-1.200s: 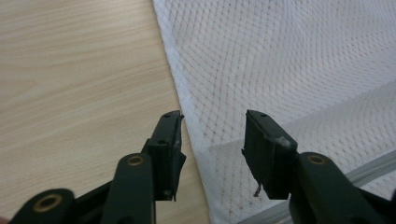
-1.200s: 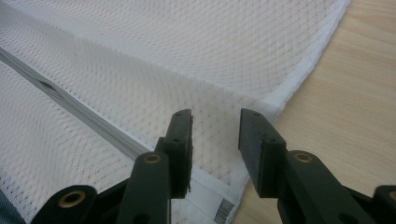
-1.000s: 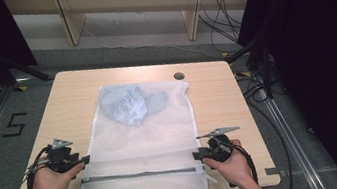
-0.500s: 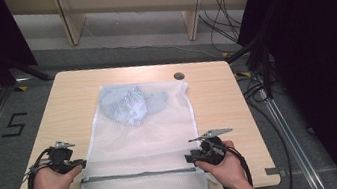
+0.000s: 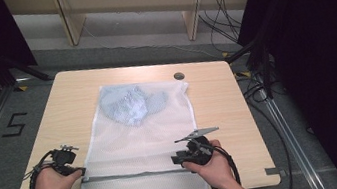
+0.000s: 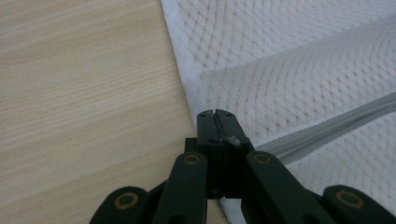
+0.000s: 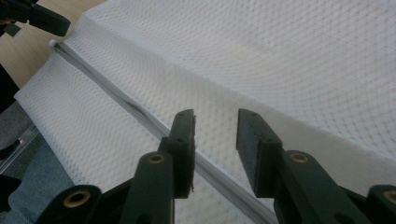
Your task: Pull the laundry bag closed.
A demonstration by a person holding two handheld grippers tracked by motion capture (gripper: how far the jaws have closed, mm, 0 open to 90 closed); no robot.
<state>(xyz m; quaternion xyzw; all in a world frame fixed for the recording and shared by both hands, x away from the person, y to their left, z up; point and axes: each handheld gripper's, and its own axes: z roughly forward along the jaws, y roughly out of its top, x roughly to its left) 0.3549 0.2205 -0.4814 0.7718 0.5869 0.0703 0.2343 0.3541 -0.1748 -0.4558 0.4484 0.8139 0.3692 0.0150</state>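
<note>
Near the front left corner of the surface [image 5: 74, 88], the left gripper [image 5: 78, 171] is pinched fully closed on the left end of the grey zipper [image 5: 133, 173] of the white mesh laundry bag [image 5: 143, 139]; in the left gripper view its jaws meet with no gap at the bag's side seam, a small white piece caught between them. It sits where it sat a second ago, anchoring that end.

The bag lies flat down the middle of the surface, its zippered mouth toward the front edge and its lower hem hanging just over that edge. Inside, bunched at the far end, is a crumpled pale blue garment [image 5: 130, 104], seen through the mesh and well apart from the zipper.

The change is on the right. The right gripper [image 5: 180, 158] stood at the bag's right edge a second ago and has since slid leftward along the zipper line, now inside that edge. In the right gripper view its jaws stand apart with clear space between them, straddling the zipper track [image 7: 140, 114] and holding nothing. Judging from this, it is hunting for the slider, so the zipper is not yet being worked and the bag's contents stay as they are.
</note>
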